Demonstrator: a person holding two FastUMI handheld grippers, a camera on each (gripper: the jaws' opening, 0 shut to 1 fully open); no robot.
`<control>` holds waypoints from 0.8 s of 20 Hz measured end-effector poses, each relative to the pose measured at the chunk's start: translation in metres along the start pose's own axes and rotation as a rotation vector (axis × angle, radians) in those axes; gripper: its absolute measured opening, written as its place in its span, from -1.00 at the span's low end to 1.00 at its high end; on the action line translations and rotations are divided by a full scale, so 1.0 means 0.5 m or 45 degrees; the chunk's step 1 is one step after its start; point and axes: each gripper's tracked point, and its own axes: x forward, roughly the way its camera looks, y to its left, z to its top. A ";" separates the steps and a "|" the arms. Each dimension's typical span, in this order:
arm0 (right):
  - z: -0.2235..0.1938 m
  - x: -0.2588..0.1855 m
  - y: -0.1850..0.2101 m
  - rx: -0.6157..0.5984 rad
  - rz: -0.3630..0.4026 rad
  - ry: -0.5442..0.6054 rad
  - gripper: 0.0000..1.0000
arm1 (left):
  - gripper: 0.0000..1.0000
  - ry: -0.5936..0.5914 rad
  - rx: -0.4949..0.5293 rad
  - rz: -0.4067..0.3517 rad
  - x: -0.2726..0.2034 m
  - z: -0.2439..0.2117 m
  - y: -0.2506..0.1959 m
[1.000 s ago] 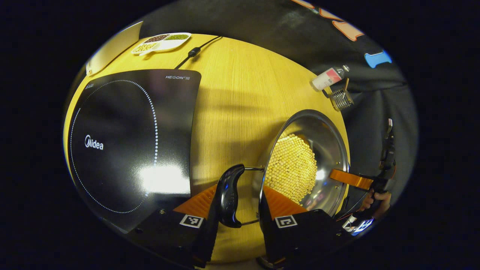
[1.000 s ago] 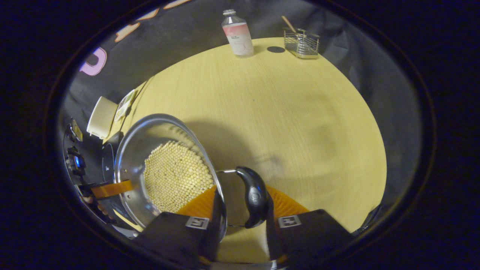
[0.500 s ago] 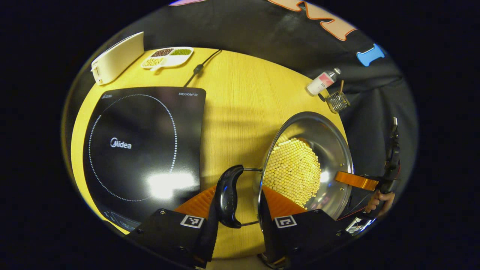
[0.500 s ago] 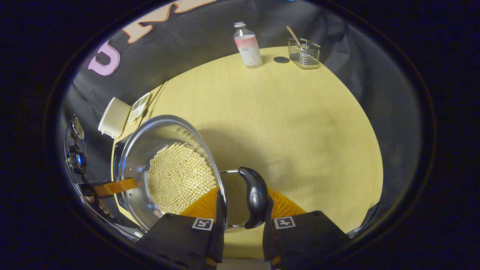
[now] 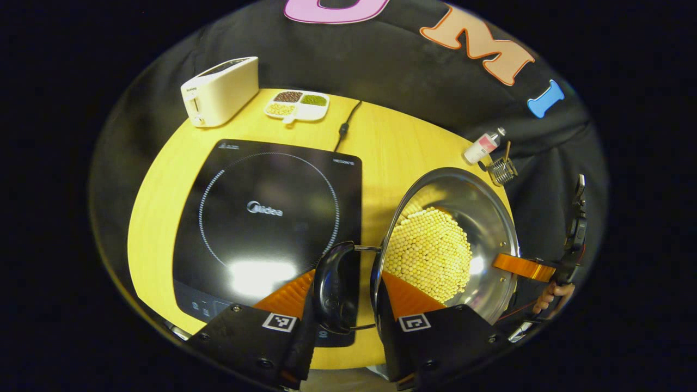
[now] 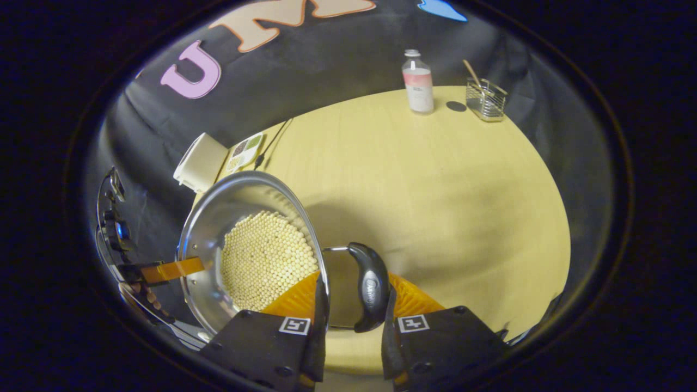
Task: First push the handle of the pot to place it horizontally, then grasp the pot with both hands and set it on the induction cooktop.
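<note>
Both hand-held grippers (image 5: 340, 305) (image 6: 351, 310) on pot (image 5: 479, 218) handles (image 5: 333, 283).

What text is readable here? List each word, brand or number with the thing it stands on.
"Midea": on the induction cooktop, inside its ring.
Small print at the cooktop's far corners: too small to read.
Mark on the toaster: too small to read.
Label on the bottle: blurred, unreadable.

toaster (image 5: 220, 91) | bean tray (image 5: 297, 104) | bottle (image 6: 417, 83) | wire basket (image 6: 485, 99) | table (image 6: 435, 179)
</note>
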 end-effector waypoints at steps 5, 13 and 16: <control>-0.027 0.037 0.121 -0.010 -0.092 0.003 -0.29 | 0.07 0.053 -0.015 -0.060 0.010 0.016 0.127; -0.057 0.098 0.305 0.065 -0.192 0.014 -0.13 | 0.07 0.028 0.110 -0.115 0.024 0.116 0.309; -0.051 0.125 0.348 0.095 -0.211 0.032 -0.13 | 0.06 -0.009 0.202 -0.103 0.036 0.160 0.351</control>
